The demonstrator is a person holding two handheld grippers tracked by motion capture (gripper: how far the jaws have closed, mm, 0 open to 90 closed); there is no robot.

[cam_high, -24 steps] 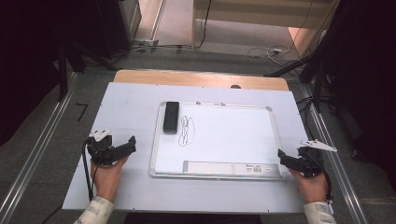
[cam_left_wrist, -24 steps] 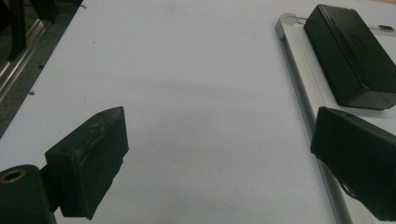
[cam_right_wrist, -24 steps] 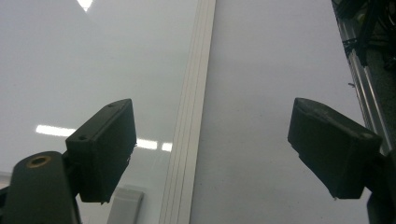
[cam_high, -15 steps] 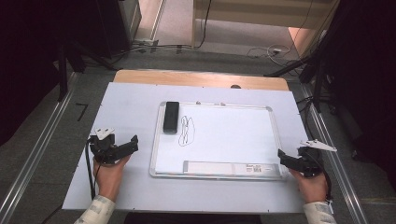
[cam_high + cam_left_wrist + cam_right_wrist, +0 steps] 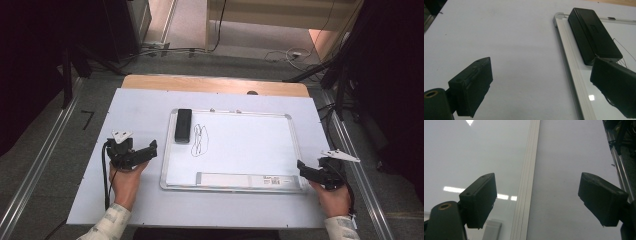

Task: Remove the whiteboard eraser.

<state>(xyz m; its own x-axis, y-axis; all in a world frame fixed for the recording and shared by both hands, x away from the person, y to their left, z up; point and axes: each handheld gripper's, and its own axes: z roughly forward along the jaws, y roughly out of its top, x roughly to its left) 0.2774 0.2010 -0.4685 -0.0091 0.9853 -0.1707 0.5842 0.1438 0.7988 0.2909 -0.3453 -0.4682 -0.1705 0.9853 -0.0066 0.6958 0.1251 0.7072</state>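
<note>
1. The left gripper [image 5: 150,150] hovers over the table [image 5: 140,115] just beside the left edge of the whiteboard [image 5: 250,150]; its jaws stand wide apart with nothing between them.
2. In the left gripper view, the left gripper [image 5: 541,82] looks along the table [image 5: 511,37]. Between its jaws lie bare table surface and the aluminium frame of the whiteboard [image 5: 571,75].
3. The black eraser [image 5: 594,35] lies ahead of the jaws, beyond the tip of the right-hand one, flat on the whiteboard's top left corner along its frame. In the high view the eraser [image 5: 183,125] sits well ahead of the gripper, apart from it.
4. A thin black scribble [image 5: 199,140] runs on the board just beside the eraser.
5. The right gripper [image 5: 301,167] rests at the whiteboard's lower right corner, held in the person's right hand [image 5: 332,197].
6. In the right gripper view, the right gripper [image 5: 536,195] also has wide, empty jaws; the frame of the whiteboard [image 5: 529,182] runs between them, board surface towards the left-hand jaw, table [image 5: 569,157] towards the right-hand one.
</note>
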